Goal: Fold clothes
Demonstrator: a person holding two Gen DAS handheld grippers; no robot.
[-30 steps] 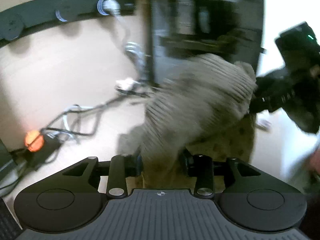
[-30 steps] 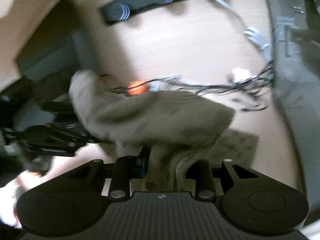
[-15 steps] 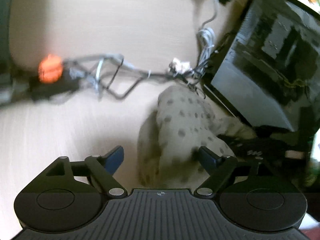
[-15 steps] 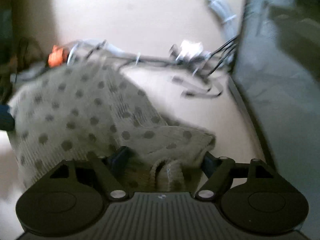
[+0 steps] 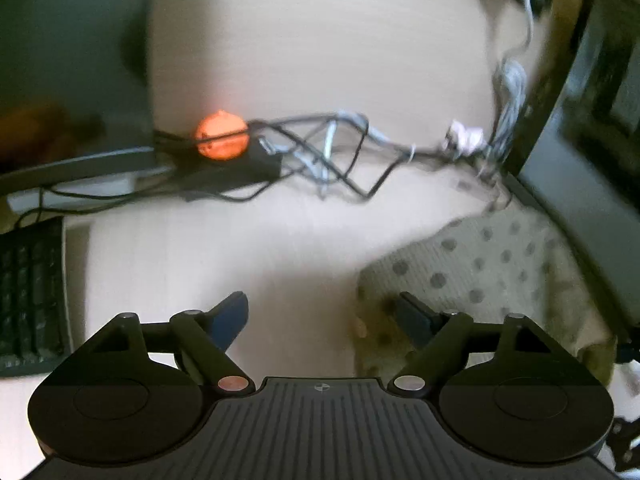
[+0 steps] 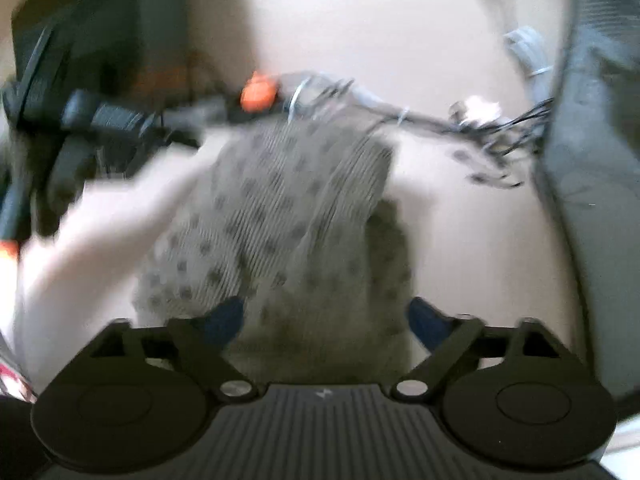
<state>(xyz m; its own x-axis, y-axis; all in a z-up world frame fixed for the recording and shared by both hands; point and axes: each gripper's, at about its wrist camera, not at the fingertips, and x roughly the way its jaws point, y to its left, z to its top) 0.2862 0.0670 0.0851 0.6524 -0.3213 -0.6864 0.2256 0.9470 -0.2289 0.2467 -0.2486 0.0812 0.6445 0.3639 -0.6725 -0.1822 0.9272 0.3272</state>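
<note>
Lying on the table: a ribbed beige garment (image 5: 492, 276) with grey dots, flat on the pale wooden table (image 5: 304, 56).
Garment, left wrist view: it sits at the right side of the table, close to the dark monitor (image 5: 592, 128) that stands along that edge; its near-left corner reaches the right fingertip of the left gripper (image 5: 320, 312).
Left gripper: jaws spread wide apart, holding nothing — bare table shows between the two blue-tipped fingers (image 5: 230, 318).
Garment, right wrist view: the same cloth (image 6: 280, 220) runs from the cable tangle down toward the camera, with a darker folded part nearest the right gripper (image 6: 320, 316); the picture is blurred, so the folds cannot be made out.
Right gripper: jaws wide apart, the cloth lying between and beyond the fingertips (image 6: 224, 318), not clamped.
Cables: a tangle of black and grey cables (image 5: 332, 148) crosses the middle of the table, touching the far edge of the garment in the right wrist view.
Orange object: a round orange object (image 5: 220, 138) rests on a black box at the left end of the cables.
Keyboard: a dark keyboard (image 5: 32, 292) lies at the table's left edge — well apart from the garment.
</note>
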